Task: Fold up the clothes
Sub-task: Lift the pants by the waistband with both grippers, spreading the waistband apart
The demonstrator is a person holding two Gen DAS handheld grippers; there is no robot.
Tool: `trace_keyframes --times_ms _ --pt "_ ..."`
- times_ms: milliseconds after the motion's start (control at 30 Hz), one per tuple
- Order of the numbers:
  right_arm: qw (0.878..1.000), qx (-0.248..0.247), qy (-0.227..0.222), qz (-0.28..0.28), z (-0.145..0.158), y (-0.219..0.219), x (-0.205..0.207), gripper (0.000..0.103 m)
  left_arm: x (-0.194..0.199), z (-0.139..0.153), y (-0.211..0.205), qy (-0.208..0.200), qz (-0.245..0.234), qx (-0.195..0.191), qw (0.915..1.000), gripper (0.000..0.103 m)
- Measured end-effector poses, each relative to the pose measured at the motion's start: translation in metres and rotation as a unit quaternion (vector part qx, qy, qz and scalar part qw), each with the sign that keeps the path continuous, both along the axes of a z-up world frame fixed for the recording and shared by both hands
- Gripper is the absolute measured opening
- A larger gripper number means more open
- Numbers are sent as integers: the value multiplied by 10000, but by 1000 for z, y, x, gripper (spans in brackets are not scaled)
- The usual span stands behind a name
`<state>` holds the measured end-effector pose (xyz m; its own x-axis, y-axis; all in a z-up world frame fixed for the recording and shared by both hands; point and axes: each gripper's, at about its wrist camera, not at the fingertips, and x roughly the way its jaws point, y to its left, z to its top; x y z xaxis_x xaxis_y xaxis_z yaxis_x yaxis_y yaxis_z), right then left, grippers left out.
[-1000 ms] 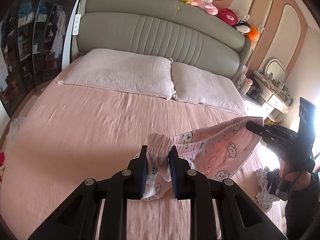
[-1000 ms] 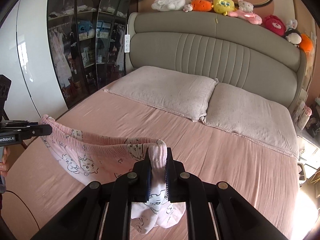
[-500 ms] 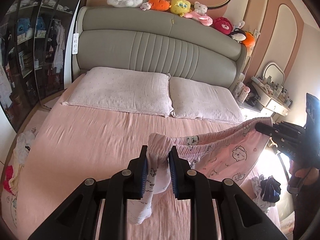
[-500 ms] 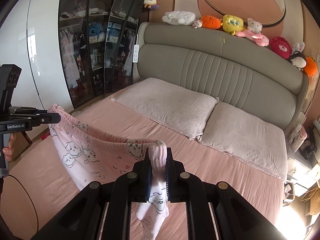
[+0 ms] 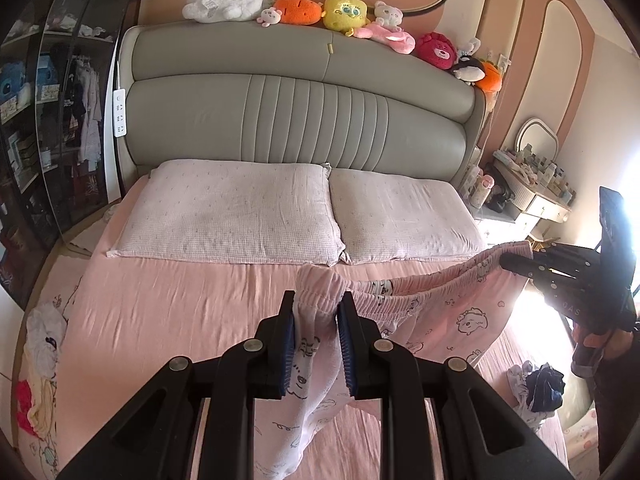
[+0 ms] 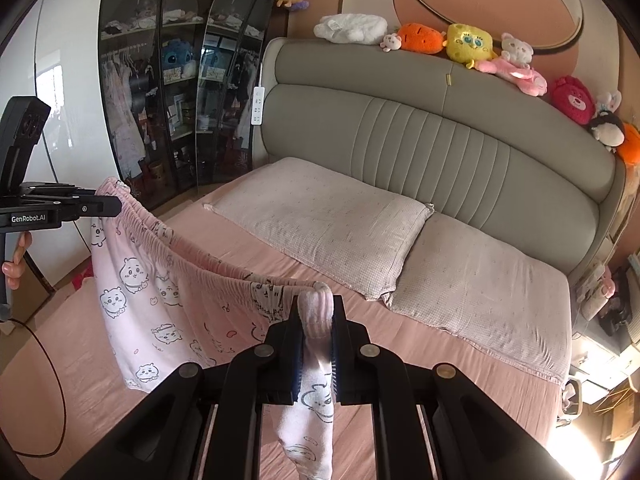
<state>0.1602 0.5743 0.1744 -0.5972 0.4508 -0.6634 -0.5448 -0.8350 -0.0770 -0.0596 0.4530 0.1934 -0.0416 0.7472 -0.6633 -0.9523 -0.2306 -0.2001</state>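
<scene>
Pink pyjama trousers (image 5: 452, 312) with a cartoon animal print hang stretched by the elastic waistband between my two grippers, above the pink bed (image 5: 168, 312). My left gripper (image 5: 318, 312) is shut on one end of the waistband; it also shows at the left of the right wrist view (image 6: 114, 206). My right gripper (image 6: 316, 312) is shut on the other end of the trousers (image 6: 160, 292); it shows at the right of the left wrist view (image 5: 506, 260). The legs hang down free.
Two pale pillows (image 5: 228, 208) lie at the grey headboard (image 5: 300, 120), topped with plush toys (image 5: 344, 10). Loose clothes lie at the bed's left edge (image 5: 36, 360) and right (image 5: 540, 388). A glass wardrobe (image 6: 168, 100) stands left, a dressing table (image 5: 536, 188) right.
Both grippers have risen with the trousers, lifting the garment higher off the bed. The waistband is stretched wider and straighter between them.
</scene>
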Motion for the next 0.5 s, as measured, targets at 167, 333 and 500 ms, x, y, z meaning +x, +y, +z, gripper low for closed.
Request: trace_keyframes --times_ms 167,333,500 --pt "9998 -76 124 -108 16 41 -24 8 -24 16 30 -92 -75 172 9998 17" --pt "9995 -90 310 -7 37 76 -44 8 -49 28 59 -14 -2 168 9999 17" --pt "9987 -123 487 101 40 98 -58 8 -57 22 65 6 -224 388 9990 17"
